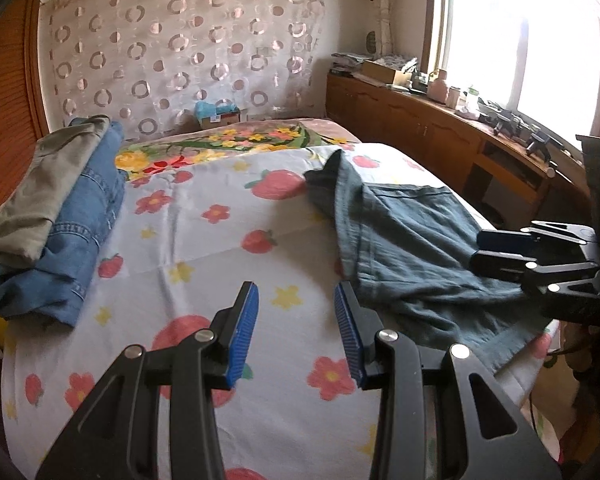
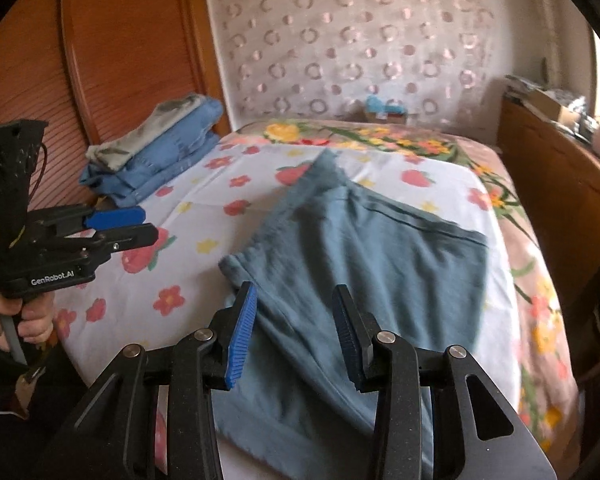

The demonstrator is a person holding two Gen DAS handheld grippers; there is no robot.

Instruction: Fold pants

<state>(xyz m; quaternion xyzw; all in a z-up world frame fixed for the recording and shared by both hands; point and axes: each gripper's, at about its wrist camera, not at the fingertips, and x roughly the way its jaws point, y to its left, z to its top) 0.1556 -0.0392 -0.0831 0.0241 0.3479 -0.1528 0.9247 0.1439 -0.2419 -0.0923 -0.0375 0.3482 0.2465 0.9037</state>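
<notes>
Right wrist: pants (image 2: 364,264) (blurred, perhaps folded)

The bed (image 2: 512,216) fills the middle of both views, spread with a white sheet (image 1: 204,248) printed with strawberries and flowers. Beyond the sheet, toward the top of the frame, lies a pinkish cover (image 2: 380,134) with a yellow and orange flower pattern; it also runs down the bed's right side in the right wrist view. Teal pants (image 2: 364,264) lie folded on the sheet, centre of the right wrist view. At the upper left sits a stack of folded clothes (image 1: 60,216), blue jeans with a grey-green garment on top.
</notes>
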